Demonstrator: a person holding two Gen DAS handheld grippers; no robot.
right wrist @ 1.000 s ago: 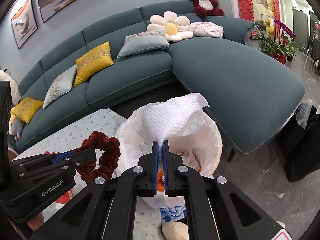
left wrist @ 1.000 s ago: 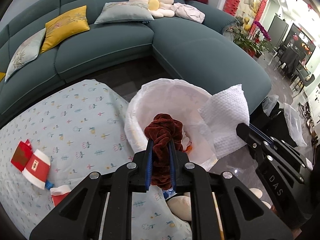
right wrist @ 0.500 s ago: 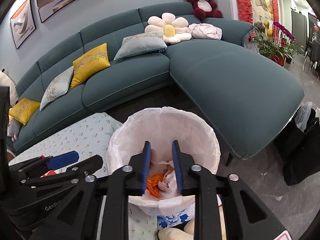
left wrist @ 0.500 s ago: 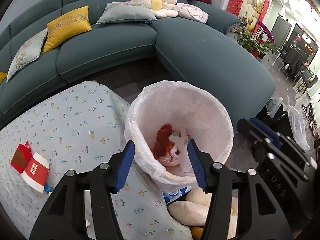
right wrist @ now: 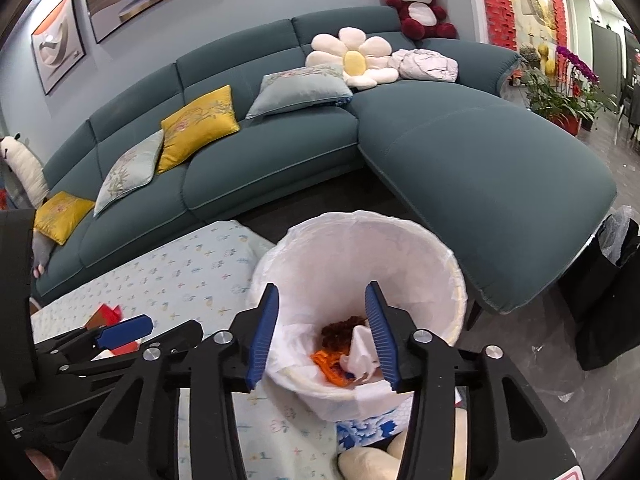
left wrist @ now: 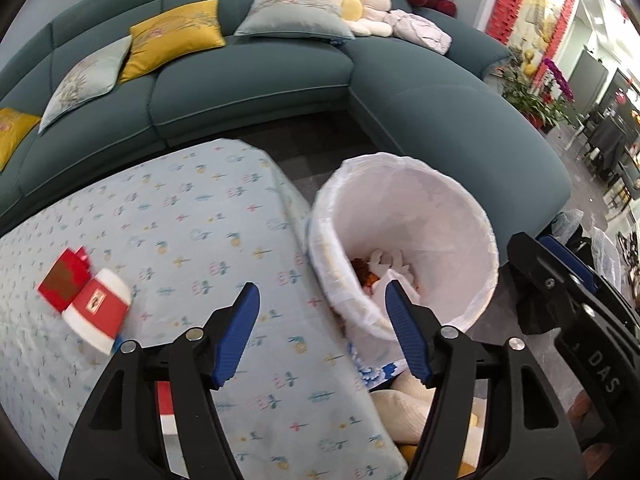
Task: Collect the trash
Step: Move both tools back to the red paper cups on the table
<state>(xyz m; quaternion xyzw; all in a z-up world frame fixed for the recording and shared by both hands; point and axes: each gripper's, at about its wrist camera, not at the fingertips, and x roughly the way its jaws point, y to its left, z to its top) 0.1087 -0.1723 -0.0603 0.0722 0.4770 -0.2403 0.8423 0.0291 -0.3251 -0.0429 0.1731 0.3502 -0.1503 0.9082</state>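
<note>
Right wrist: both tongs (right wrist: 322,332) opening, empty; scrunchie (right wrist: 340,326) and tissue (right wrist: 362,350) now in bin (right wrist: 440,264) below. Cups next.

our left claw (left wrist: 322,320) and right claw (right wrist: 322,330) are black plastic frames with ribbed blue pads, silver screws, and white "das" lettering on one.
</note>
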